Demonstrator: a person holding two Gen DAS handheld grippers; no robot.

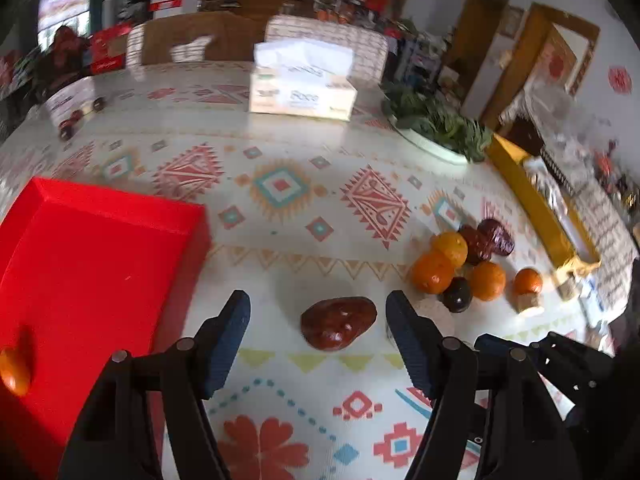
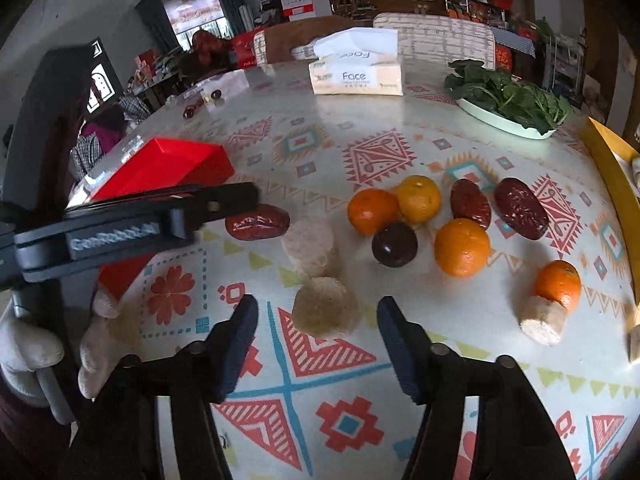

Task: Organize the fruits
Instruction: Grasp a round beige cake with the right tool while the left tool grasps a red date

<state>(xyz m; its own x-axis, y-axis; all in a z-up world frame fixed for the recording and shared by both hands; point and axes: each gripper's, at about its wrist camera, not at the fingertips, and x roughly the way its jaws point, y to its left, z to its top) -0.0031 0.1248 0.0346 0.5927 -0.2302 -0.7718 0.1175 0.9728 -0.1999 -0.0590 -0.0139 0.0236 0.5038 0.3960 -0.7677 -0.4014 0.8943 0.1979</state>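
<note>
My left gripper point(image 1: 318, 312) is open with a glossy red date point(image 1: 338, 323) lying on the table between its fingers; the same date shows in the right wrist view point(image 2: 257, 222). A red tray point(image 1: 92, 264) lies to its left with one orange point(image 1: 16, 368) in it. My right gripper point(image 2: 318, 316) is open around a pale beige chunk point(image 2: 325, 311), with a second chunk point(image 2: 310, 248) just beyond. A cluster of oranges point(image 2: 462, 253), two more red dates point(image 2: 520, 208) and a dark round fruit point(image 2: 395, 244) lies to the right.
A tissue box point(image 2: 356, 76) and a plate of leafy greens point(image 2: 508, 100) stand at the far side. A yellow box point(image 1: 536, 204) runs along the right edge. Another pale chunk point(image 2: 544, 318) lies by the rightmost orange point(image 2: 558, 284). Small dark fruits point(image 2: 200, 106) sit far left.
</note>
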